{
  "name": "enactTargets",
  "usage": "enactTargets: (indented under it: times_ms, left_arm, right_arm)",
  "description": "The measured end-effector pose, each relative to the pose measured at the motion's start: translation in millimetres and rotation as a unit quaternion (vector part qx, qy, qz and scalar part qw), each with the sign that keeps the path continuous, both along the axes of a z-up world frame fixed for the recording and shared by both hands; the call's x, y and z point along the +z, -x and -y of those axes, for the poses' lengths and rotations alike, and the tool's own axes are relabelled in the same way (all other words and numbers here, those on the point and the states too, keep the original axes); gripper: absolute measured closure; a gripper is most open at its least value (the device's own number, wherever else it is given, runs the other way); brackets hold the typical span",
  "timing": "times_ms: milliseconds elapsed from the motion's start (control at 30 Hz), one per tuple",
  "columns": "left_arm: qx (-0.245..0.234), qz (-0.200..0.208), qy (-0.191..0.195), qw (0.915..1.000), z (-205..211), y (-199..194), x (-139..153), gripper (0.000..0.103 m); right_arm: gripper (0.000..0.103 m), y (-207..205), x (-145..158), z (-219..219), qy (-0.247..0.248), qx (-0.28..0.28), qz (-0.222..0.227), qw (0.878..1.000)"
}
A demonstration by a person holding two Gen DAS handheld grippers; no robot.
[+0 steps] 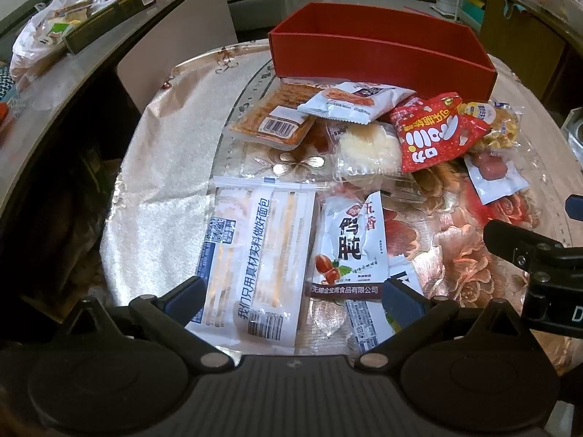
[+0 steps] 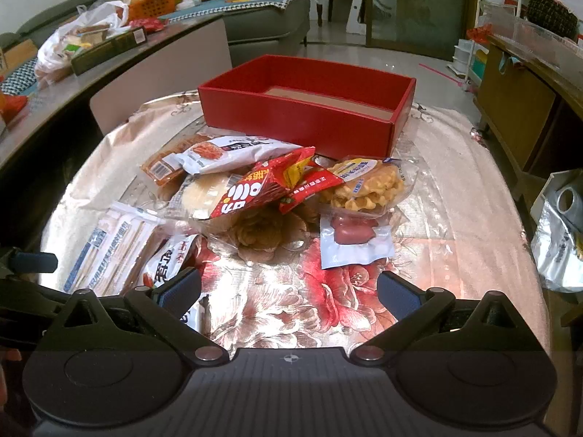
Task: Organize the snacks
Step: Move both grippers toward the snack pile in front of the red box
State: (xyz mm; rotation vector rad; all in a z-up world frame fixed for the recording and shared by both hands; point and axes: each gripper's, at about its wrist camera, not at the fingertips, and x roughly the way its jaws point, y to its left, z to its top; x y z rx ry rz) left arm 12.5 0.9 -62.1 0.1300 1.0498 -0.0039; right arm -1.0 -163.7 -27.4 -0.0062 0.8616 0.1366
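- A living room: a small table [image 2: 455, 189] covered with a shiny floral cloth stands in the middle, with a long dark counter to its left and wooden furniture to its right.
- On the counter at far left sit a white plastic bag [image 2: 78, 42] stuffed with goods, a dark flat carton [image 2: 109, 49] and an orange basket [image 2: 155, 3].
- At the far edge of the table stands an open red box [image 2: 302, 116], its brown floor bare where visible.
- Nearest on the left lies a long white bread packet [image 1: 255, 251] with blue print, flat on the cloth.
- Just beside it on the right is a white duck-gizzard pouch [image 1: 351, 247], partly overlapping another white packet beneath.
- Further back, an orange strip-snack pack [image 1: 273, 118] with a barcode lies in front of the box, a white sachet [image 1: 355, 100] resting across its right end.
- Below that sachet sits a clear bag of pale round cake [image 1: 368, 149].
- A red crisp bag [image 2: 262, 185] leans over the cake bag; beside it is a small red sachet [image 2: 309, 185].
- To the right lie a waffle pack [image 2: 368, 185] and, nearer, a sausage pouch [image 2: 355, 240], touching each other.
- The left gripper [image 1: 291, 295] hovers above the bread packet and gizzard pouch, fingers spread wide, holding nothing.
- The right gripper [image 2: 288, 287] hangs over bare cloth, equally spread and empty.
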Motion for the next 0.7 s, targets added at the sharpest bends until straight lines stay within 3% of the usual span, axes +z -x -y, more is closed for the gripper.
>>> enactTargets:
  times_ms: [700]
  left_arm:
    - [-0.008,-0.005,-0.007,0.9999,-3.8,2.4,-5.2,0.005]
  right_arm:
    - [0.0,-0.6,-7.1,-5.3,0.002,0.016,-0.015,1.0]
